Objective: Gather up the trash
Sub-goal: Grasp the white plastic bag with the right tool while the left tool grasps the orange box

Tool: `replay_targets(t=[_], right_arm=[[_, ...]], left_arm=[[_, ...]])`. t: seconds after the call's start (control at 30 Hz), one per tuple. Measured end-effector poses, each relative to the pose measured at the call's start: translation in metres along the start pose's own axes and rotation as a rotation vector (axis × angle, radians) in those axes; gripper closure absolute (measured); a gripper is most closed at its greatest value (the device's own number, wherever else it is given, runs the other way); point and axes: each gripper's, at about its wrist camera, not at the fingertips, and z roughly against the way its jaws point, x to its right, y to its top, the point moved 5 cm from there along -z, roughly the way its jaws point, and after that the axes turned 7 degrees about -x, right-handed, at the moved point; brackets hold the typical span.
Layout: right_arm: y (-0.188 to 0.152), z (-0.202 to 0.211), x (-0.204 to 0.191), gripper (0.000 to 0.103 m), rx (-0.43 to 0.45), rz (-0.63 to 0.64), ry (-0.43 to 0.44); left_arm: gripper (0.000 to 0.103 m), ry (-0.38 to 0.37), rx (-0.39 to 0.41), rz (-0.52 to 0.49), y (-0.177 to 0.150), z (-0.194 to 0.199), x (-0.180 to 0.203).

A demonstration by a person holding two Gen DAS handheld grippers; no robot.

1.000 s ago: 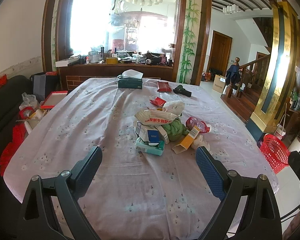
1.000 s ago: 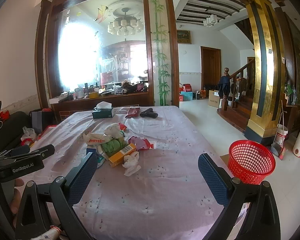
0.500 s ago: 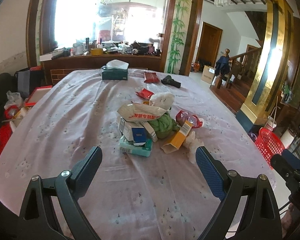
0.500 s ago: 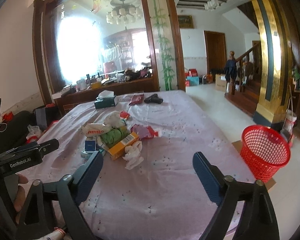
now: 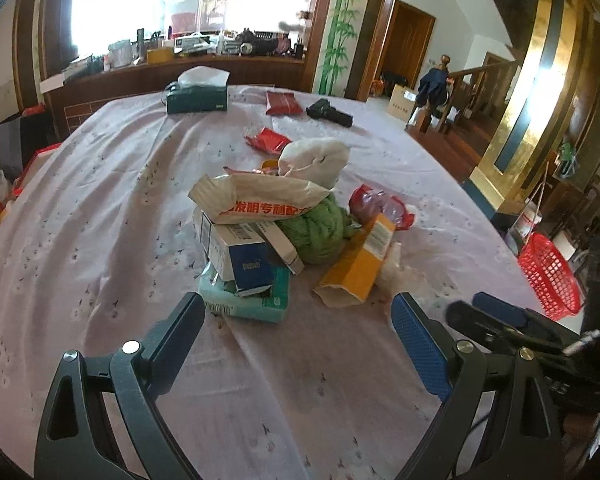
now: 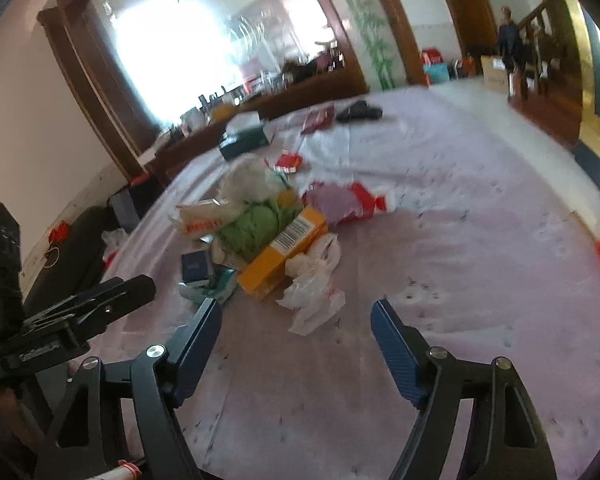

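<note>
The white bag [image 6: 314,280] lies on the table [image 6: 460,264] just ahead of the right gripper [image 6: 296,336], its empty jaws just narrowing, nearer than the left gripper [image 5: 296,330], jaws wide.

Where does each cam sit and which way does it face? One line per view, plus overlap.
Left wrist: on the left gripper, angled down over the table at the trash pile; own open fingers frame the bottom, the right gripper enters at the right edge.
Right wrist: on the right gripper, tilted and blurred, aimed at the crumpled white plastic bag; own fingers, just closing partway with nothing between them, and the left gripper at the left edge.
Shared: orange carton, green bundle, tissue box, red basket.
</note>
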Motion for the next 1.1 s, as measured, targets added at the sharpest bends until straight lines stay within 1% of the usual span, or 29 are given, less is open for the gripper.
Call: replay_targets(t=[0.1, 0.2, 0.27, 0.37, 0.4, 0.43, 0.5, 0.6, 0.67, 0.73, 0.77, 0.87, 0.93, 1.0, 1.07, 1.1], right_arm=[[0.007, -0.025, 0.006, 0.027, -0.051, -0.021, 0.010], [0.015, -0.044, 0.012, 0.030, -0.082, -0.039, 0.021], [0.017, -0.053, 0.015, 0.034, -0.102, -0.049, 0.027], [0.018, -0.068, 0.016, 0.040, -0.121, -0.056, 0.067], [0.016, -0.072, 0.018, 0.054, -0.132, -0.064, 0.069], [0.013, -0.072, 0.019, 0.070, -0.140, -0.070, 0.093], [0.009, -0.067, 0.024, 0.071, -0.128, -0.077, 0.108], [0.005, -0.051, 0.035, 0.073, -0.092, -0.100, 0.076], [0.003, -0.035, 0.047, 0.073, -0.060, -0.127, 0.050], [0.001, -0.015, 0.063, 0.073, -0.016, -0.154, 0.006], [0.000, -0.008, 0.068, 0.073, -0.001, -0.167, 0.000], [-0.003, 0.010, 0.082, 0.073, 0.039, -0.200, 0.007], [-0.006, 0.019, 0.088, 0.073, 0.060, -0.215, 0.006], [-0.009, 0.025, 0.091, 0.073, 0.070, -0.220, 0.022], [-0.012, 0.029, 0.094, 0.073, 0.076, -0.224, 0.026], [-0.013, 0.030, 0.096, 0.073, 0.077, -0.225, 0.030]], left_arm=[[0.010, 0.003, -0.013, -0.005, 0.004, -0.011, 0.000], [0.010, 0.000, -0.024, -0.023, 0.010, -0.020, 0.004], [0.010, 0.007, -0.031, -0.042, 0.015, -0.026, 0.008], [0.010, -0.010, -0.049, -0.072, 0.023, -0.035, 0.017], [0.010, -0.013, -0.051, -0.083, 0.025, -0.037, 0.021], [0.010, -0.015, -0.053, -0.103, 0.027, -0.040, 0.025], [0.010, -0.012, -0.070, -0.142, 0.030, -0.048, 0.036], [0.010, -0.001, -0.102, -0.204, 0.029, -0.062, 0.051], [0.010, 0.011, -0.122, -0.247, 0.026, -0.073, 0.062], [0.010, 0.016, -0.157, -0.292, 0.021, -0.086, 0.073], [0.010, 0.018, -0.167, -0.304, 0.019, -0.090, 0.076], [0.010, 0.030, -0.201, -0.345, 0.015, -0.109, 0.086], [0.011, 0.069, -0.226, -0.357, 0.015, -0.121, 0.087], [0.017, 0.085, -0.242, -0.360, 0.015, -0.129, 0.087], [0.031, 0.081, -0.258, -0.358, 0.012, -0.129, 0.088], [0.034, 0.069, -0.264, -0.354, 0.011, -0.127, 0.089]])
